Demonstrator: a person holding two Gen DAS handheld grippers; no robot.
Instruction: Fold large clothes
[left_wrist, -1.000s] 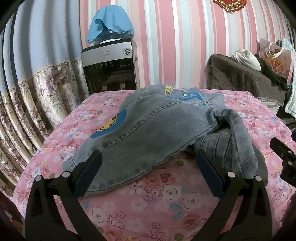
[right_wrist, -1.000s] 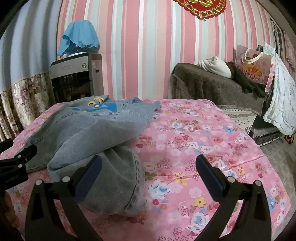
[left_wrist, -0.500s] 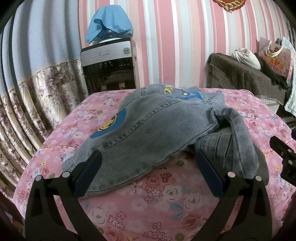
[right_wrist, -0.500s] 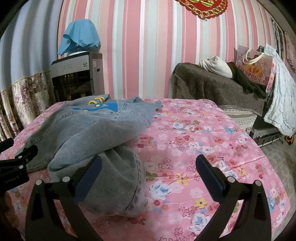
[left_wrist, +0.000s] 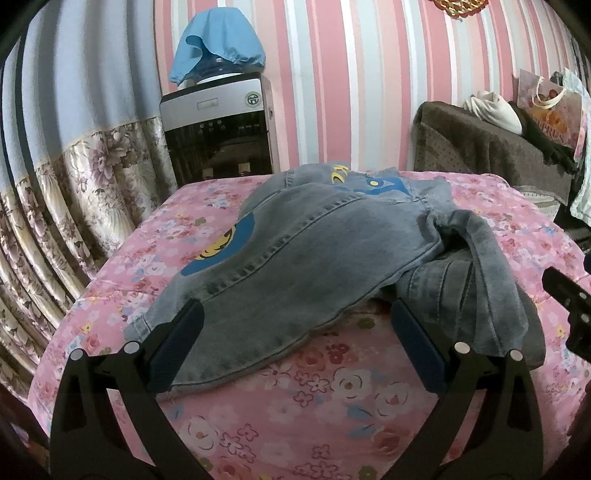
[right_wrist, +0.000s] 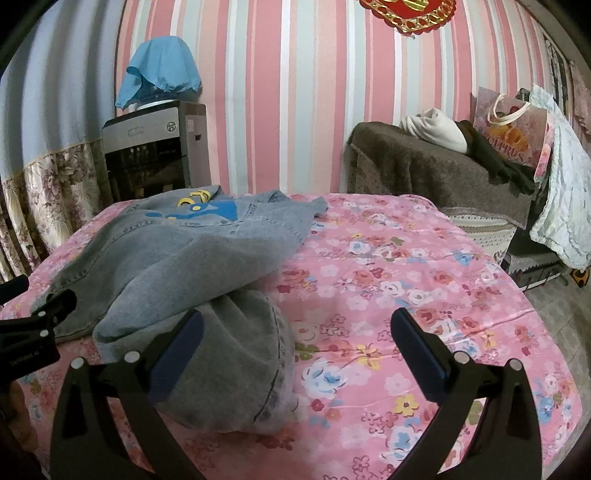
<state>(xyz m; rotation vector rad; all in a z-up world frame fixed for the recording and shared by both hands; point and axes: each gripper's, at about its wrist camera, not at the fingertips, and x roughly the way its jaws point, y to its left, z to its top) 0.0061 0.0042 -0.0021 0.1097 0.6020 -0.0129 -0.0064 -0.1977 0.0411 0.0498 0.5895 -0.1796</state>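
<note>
While hovering with both jaws spread and empty over denim jacket (left_wrist: 314, 266) rumpled on bed (right_wrist: 406, 295): pull bunched sleeve (right_wrist: 229, 362) out flat first, then pinch hem corners.

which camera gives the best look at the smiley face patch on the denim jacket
The left wrist view. There the yellow smiley face patch sits in plain sight on the near left side of the denim jacket. In the right wrist view the jacket shows only its far blue and yellow print; the smiley is hidden.
</note>
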